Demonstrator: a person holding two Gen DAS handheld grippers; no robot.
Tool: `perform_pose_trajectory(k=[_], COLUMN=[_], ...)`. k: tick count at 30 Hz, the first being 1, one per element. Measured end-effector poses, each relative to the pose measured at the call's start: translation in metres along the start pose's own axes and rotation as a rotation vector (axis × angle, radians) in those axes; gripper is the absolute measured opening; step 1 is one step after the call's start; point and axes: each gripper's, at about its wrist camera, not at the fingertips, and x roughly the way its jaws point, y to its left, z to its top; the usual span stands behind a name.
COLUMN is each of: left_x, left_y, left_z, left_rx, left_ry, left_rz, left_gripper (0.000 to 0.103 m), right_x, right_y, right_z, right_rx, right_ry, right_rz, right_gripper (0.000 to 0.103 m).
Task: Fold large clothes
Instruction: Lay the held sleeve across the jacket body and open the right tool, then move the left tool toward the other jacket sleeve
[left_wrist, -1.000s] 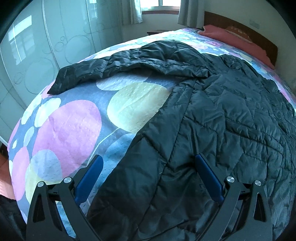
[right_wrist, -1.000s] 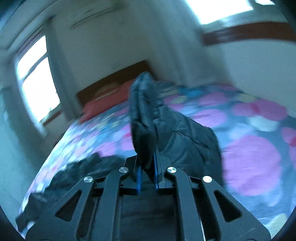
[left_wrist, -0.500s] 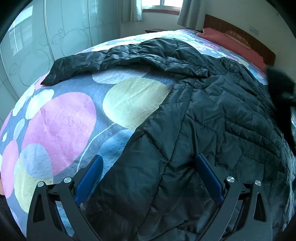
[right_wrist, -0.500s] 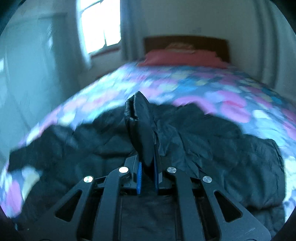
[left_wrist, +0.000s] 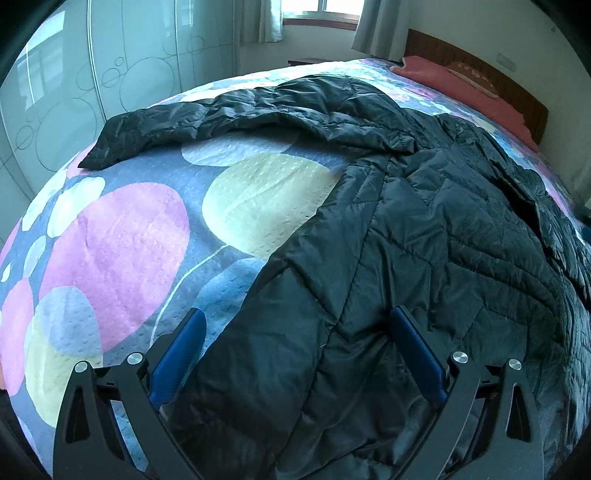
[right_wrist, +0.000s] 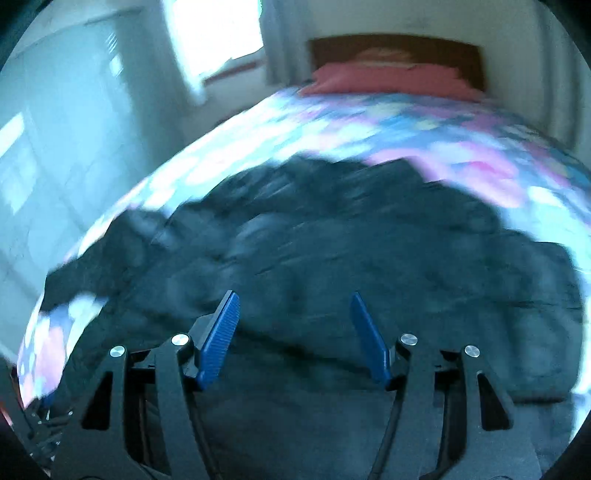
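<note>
A large black quilted jacket (left_wrist: 424, 236) lies spread on the bed. One sleeve (left_wrist: 155, 129) stretches out to the far left. My left gripper (left_wrist: 295, 325) is open and empty, low over the jacket's near hem. The jacket also fills the blurred right wrist view (right_wrist: 332, 251). My right gripper (right_wrist: 293, 306) is open and empty above the jacket's body.
The bed has a spotted pastel cover (left_wrist: 122, 240), a red pillow (left_wrist: 461, 85) and a wooden headboard (left_wrist: 517, 88) at the far end. A glass wardrobe (left_wrist: 74, 81) stands along the left. A curtained window (left_wrist: 317, 14) is at the back.
My right gripper has opened and let go of the jacket fold it was holding; the fold now lies on the jacket. My left gripper has stayed open and nearly still.
</note>
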Motion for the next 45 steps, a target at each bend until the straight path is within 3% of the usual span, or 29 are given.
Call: perform_pose_trajectory(k=[3,6,8,9,11,16,21,24,27,29,32,35,37,41,45], left_x=[0.0,0.0,0.001,0.001,0.002,0.003,0.003,0.004,0.004,0.004,0.004,0.005,0.004,0.005,0.005], left_y=[0.0,-0.002,-0.003,-0.003,-0.005,-0.007,-0.007,-0.007,-0.008,-0.008,-0.008,-0.008,-0.008,-0.008,-0.008], left_z=[0.0,0.0,0.0,0.0,0.0,0.0,0.0,0.0,-0.001,0.0,0.0,0.0,0.0,0.0,0.0], left_rx=[0.003,0.009,0.013,0.015,0.02,0.027,0.033,0.033,0.03,0.035,0.035,0.034,0.035,0.031,0.03], left_ry=[0.0,-0.002,-0.002,-0.001,-0.001,0.0,0.001,0.002,0.0,0.0,0.001,0.0,0.0,0.0,0.0], left_rz=[0.005,0.011,0.015,0.018,0.023,0.033,0.039,0.039,0.036,0.042,0.041,0.04,0.04,0.036,0.035], left_gripper=[0.099,0.099,0.099,0.099,0.099,0.099,0.099,0.099,0.099,0.099,0.099,0.099,0.099,0.099,0.099], right_x=[-0.021,-0.025,-0.007,-0.007,0.021,0.026,0.002,0.041,0.035,0.023,0.027,0.056,0.076,0.058,0.02], right_y=[-0.072,-0.148,-0.193,-0.193,-0.207,-0.192,-0.149,-0.149,-0.142,-0.128,-0.091,-0.072,-0.067,-0.07,-0.085], right_z=[0.014,0.022,0.016,0.016,0.004,0.003,-0.005,-0.019,-0.01,-0.003,0.001,-0.006,-0.013,-0.007,-0.008], right_rx=[0.098,0.233,0.275,0.275,0.268,0.222,0.193,0.16,0.169,0.189,0.121,0.085,0.045,0.082,0.106], right_ry=[-0.052,-0.064,-0.008,-0.008,0.085,0.092,0.001,0.131,0.124,0.081,0.054,0.113,0.151,0.13,0.055], right_rz=[-0.169,-0.331,-0.427,-0.427,-0.435,-0.477,-0.43,-0.434,-0.466,-0.425,-0.373,-0.361,-0.402,-0.371,-0.419], right_gripper=[0.043,0.04,0.04,0.04,0.041,0.041,0.044,0.046,0.046,0.046,0.048,0.049,0.05,0.05,0.05])
